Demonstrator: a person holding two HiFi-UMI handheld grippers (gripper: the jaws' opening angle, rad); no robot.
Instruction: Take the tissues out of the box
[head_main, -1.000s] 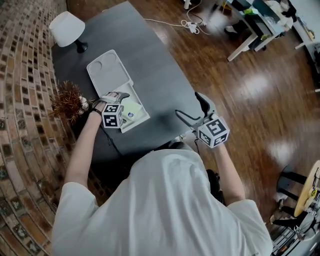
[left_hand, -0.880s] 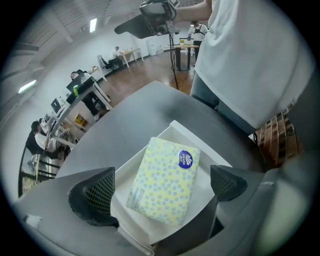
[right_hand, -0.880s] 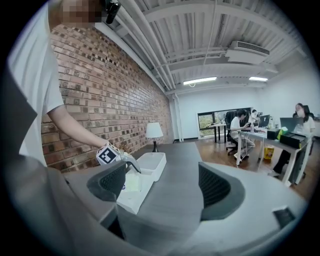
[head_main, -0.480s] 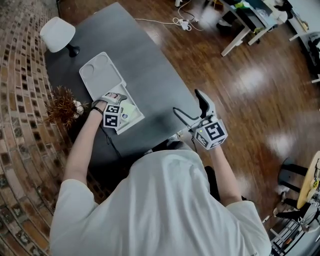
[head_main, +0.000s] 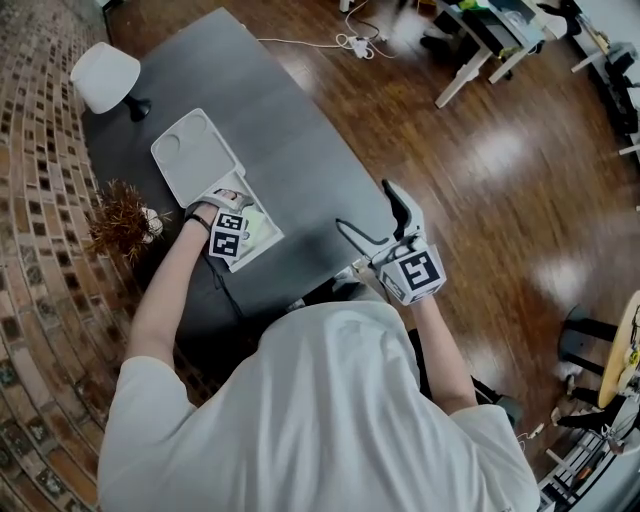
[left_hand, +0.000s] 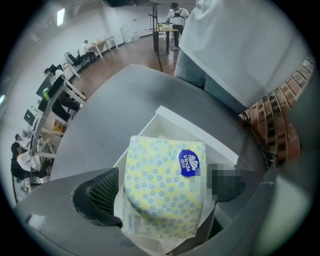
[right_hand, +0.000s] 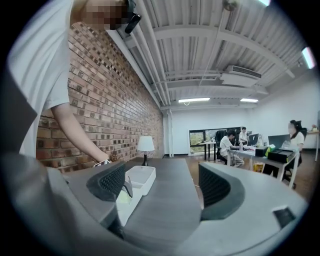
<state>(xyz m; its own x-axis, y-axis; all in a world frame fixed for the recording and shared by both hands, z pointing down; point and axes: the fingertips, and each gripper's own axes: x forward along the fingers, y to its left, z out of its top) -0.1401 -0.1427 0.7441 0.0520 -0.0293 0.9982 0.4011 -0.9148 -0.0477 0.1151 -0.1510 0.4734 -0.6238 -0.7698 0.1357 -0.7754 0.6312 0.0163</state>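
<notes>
A yellow tissue pack with blue rings and a blue label lies tilted in the near half of a white box. My left gripper reaches down into that box. Its jaws are closing, the pack fills the gap between them, and both pads touch its sides. The box's open lid lies flat behind it. My right gripper hovers open over the table's near right edge, holding nothing. From there the box shows low on the left.
The dark grey table stands against a brick wall. A white lamp stands at its far left corner and a dried plant to the left of the box. Wooden floor and office desks with people lie to the right.
My left gripper has stayed over the box and settled around the tissue pack. The right gripper holds about the same place; the head view has shifted a little.
</notes>
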